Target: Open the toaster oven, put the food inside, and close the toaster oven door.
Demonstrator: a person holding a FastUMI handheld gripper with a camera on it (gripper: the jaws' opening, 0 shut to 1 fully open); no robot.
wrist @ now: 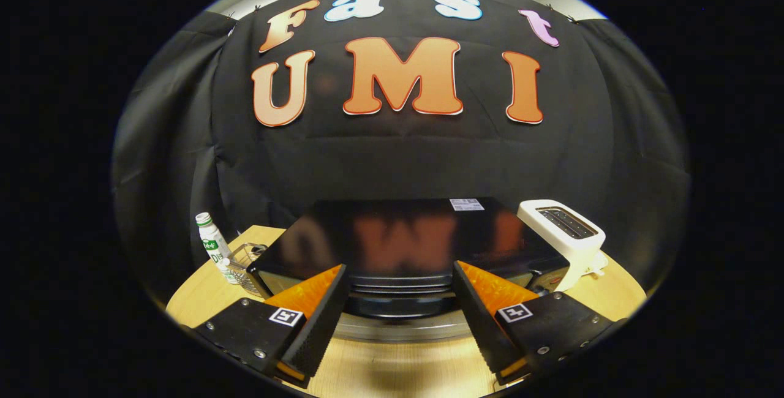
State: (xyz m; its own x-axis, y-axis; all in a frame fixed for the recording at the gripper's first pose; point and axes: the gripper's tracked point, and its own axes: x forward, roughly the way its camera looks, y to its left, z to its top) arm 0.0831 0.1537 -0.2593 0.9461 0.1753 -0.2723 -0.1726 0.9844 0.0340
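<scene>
A black toaster oven (398, 239) with a glossy top stands on the wooden table (196, 300), just ahead of my fingers. Its front edge and a silver bar (398, 327), which looks like the door handle, lie between my fingertips. My gripper (399, 285) is open, its orange-and-black fingers (312, 318) spread wide on either side of the oven's front, and nothing is pressed between them. I look down over the oven's top, so the door face is hidden. I cannot pick out the food.
A white slot toaster (566, 232) stands right of the oven. Left of the oven are a white bottle with a green cap (211, 245) and a glass container (245, 263). Black cloth closes off the back. Bare wood lies below my fingers.
</scene>
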